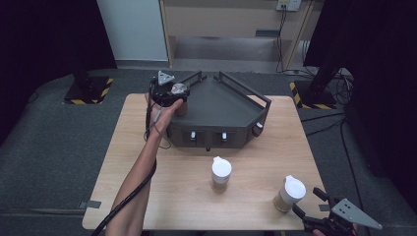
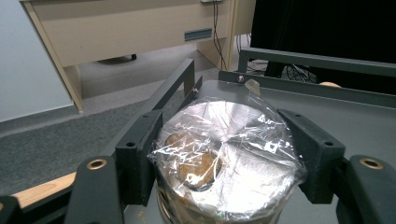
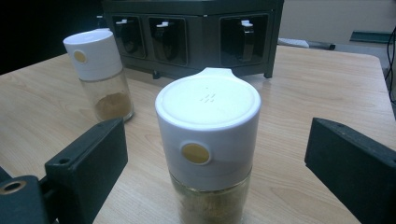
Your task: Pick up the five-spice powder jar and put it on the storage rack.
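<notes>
Jar [image 2: 224, 158] wrapped in cling film sits at the rack's [image 1: 231, 105] far left corner, pinched by the left gripper [image 1: 169, 96]; film looks slippery, glass stiff and breakable, so hold its sides; right gripper [image 1: 314, 209] stands spread near the capped jar [image 3: 208, 140] by the table's near right corner

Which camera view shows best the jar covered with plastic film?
The left gripper view: the wrapped jar is close there, between the left tongs' jaws, its crinkled film and brown contents clear. The high view shows it small and far on the rack's corner, in the hand's grip. The right gripper view faces two white-capped jars instead.
</notes>
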The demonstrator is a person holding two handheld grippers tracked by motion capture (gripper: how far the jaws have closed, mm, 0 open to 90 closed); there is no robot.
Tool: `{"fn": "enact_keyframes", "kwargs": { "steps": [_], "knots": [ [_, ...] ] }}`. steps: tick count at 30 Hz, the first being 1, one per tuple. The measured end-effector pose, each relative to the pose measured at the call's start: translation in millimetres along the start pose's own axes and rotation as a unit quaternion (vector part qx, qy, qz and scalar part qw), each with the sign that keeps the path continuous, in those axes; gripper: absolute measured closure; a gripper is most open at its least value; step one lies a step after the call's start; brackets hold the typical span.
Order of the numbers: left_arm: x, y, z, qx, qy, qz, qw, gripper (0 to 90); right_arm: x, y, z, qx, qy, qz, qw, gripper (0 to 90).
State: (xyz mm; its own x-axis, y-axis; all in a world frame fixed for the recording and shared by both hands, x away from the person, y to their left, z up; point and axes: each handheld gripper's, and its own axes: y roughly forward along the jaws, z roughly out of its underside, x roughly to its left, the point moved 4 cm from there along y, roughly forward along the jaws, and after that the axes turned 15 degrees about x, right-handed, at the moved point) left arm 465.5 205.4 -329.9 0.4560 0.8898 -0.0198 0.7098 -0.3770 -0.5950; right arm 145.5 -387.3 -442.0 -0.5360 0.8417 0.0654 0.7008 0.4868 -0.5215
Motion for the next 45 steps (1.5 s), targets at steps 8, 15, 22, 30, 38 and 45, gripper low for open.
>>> {"fn": "enact_keyframes", "kwargs": {
  "steps": [8,15,22,30,38,45],
  "knots": [
    [1.9,1.2,1.8,-0.001,-0.008,-0.001,1.0000,32.3,-0.1,-0.2,0.1,0.000,-0.001,0.000,1.0000,5.7],
    [1.7,-0.6,-0.1,-0.005,-0.012,0.001,0.9999,20.9,0.0,-0.4,0.3,-0.001,-0.001,0.000,1.0000,5.8],
    [2.8,-12.2,-8.0,-0.028,-0.014,0.020,0.9993,10.2,0.0,-0.5,0.3,-0.002,-0.001,-0.001,1.0000,5.7],
    [1.3,-28.4,-18.3,-0.041,0.002,0.021,0.9990,5.7,0.2,-0.9,0.1,-0.002,-0.002,-0.001,1.0000,5.7],
    [3.9,-45.6,-22.1,-0.037,0.013,0.030,0.9988,4.1,0.3,-1.2,0.1,-0.002,-0.003,0.000,1.0000,5.6],
    [-0.3,-67.0,-21.7,-0.043,0.044,0.047,0.9970,3.5,0.9,-0.6,-0.2,-0.002,-0.003,0.000,1.0000,5.2]
  ]
}}
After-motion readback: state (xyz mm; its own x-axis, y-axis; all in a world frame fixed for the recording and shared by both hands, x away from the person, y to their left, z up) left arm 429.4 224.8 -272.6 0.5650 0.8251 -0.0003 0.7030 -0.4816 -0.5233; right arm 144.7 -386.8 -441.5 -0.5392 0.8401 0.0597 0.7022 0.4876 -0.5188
